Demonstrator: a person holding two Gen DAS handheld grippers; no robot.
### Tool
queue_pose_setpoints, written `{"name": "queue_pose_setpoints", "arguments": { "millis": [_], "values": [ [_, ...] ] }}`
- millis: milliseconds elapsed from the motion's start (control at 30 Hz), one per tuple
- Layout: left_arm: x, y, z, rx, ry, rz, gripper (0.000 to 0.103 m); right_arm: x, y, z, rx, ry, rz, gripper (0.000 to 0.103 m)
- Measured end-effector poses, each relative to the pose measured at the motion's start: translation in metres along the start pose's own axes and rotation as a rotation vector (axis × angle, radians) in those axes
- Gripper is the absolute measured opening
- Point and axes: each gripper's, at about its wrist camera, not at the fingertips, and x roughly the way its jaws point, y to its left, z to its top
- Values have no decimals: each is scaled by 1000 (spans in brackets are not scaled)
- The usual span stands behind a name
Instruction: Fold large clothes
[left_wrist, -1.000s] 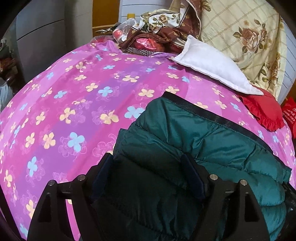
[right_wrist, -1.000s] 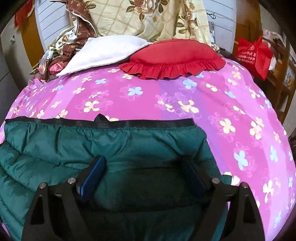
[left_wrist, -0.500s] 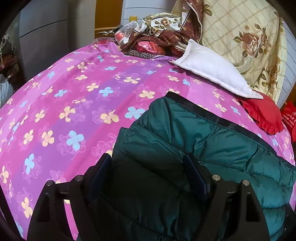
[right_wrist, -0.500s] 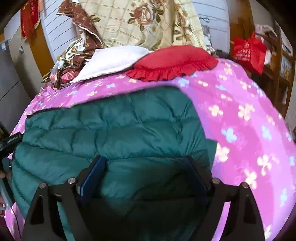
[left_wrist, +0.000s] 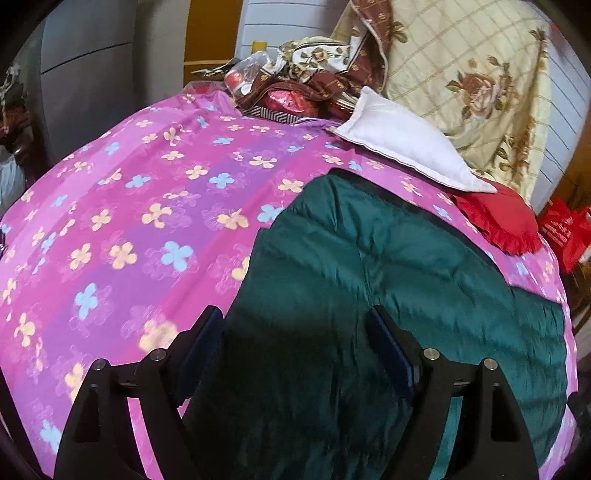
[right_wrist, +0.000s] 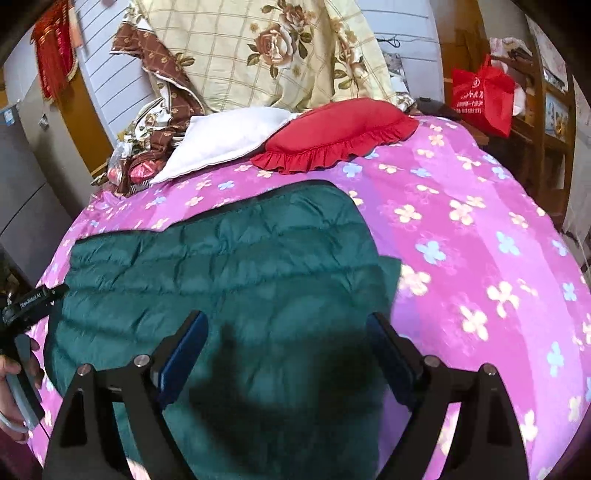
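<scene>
Right wrist: green jacket (right_wrist: 229, 266) below right tool (right_wrist: 286, 343), fingers apart; left tool (left_wrist: 295, 343) likewise.

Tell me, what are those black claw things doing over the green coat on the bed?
A person holds a gripper in each hand and is folding the green coat on the pink flowered bed. The left gripper and right gripper are both open above the coat, pinching nothing. The coat lies spread flat, its black-trimmed edge towards the white pillow and red pillow. No grip on it shows at this moment.
</scene>
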Motion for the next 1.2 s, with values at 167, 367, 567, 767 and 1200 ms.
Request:
{"name": "queue_pose_setpoints", "arguments": {
  "millis": [167,367,567,767,1200],
  "values": [
    [-7,1,-21,31,23,4,64,-6,-2,-22,-25,6,-50,89],
    [-8,-1,-28,50,16,17,64,18,-16,-36,71,84,-27,89],
    [-10,-1,-31,52,15,23,64,-23,-4,-27,23,-7,-107,89],
    [-8,-1,-32,50,15,32,64,-38,21,-27,-66,-23,-40,89],
    [-7,16,-20,-25,57,-88,64,-9,4,-34,-5,77,-4,93]
  ]
}}
